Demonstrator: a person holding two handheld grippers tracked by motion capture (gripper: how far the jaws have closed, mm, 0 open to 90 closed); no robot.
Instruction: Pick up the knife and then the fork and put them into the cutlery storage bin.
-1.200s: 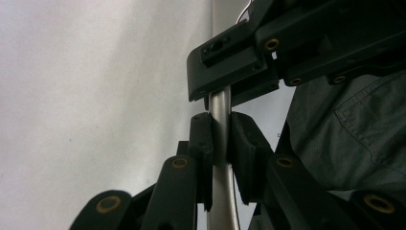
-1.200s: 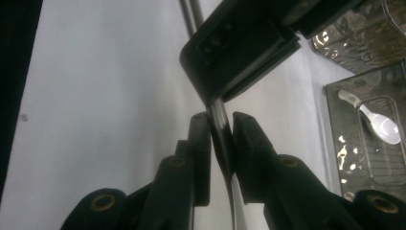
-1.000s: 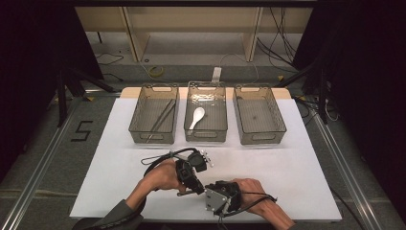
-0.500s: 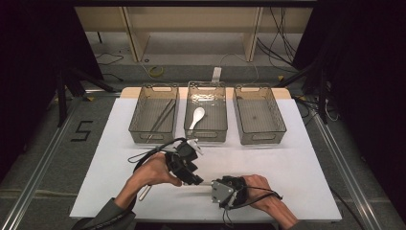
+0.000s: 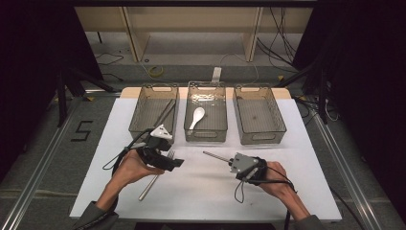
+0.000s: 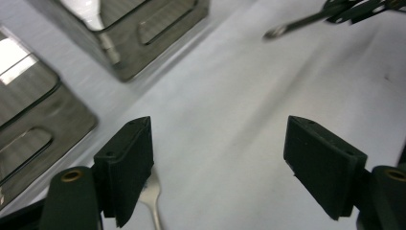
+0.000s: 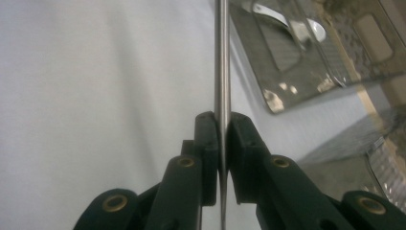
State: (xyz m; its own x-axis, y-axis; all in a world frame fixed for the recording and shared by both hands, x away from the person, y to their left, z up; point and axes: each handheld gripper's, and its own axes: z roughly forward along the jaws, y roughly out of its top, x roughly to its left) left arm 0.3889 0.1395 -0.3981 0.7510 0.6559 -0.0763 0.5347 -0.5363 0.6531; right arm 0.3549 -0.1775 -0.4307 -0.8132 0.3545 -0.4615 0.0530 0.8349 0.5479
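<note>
On the white table [image 5: 201, 191]: left gripper [image 6: 220, 167] fingers apart, right gripper [image 7: 221, 139] fingers clamped on metal rod [image 7: 221, 57].

Thin polished metal rod [image 7: 221, 57] gleams smooth; silver metal fork [image 5: 154, 179] shines; clear glossy plastic bins [image 5: 206, 135]; matt white desk [image 5: 201, 191]; claw pads [image 6: 131, 158] matt black plastic.

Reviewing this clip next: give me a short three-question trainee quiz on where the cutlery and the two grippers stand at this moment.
1. True or false: the right gripper is clamped on a thin metal rod.
2. Which bin holds the white spoon: A left, B middle, C right?
3. What lies on the table by the left gripper?

Key: 1 true. 2 B, the middle bin. 3 A fork; the jaws stand open with nothing between them.
</note>
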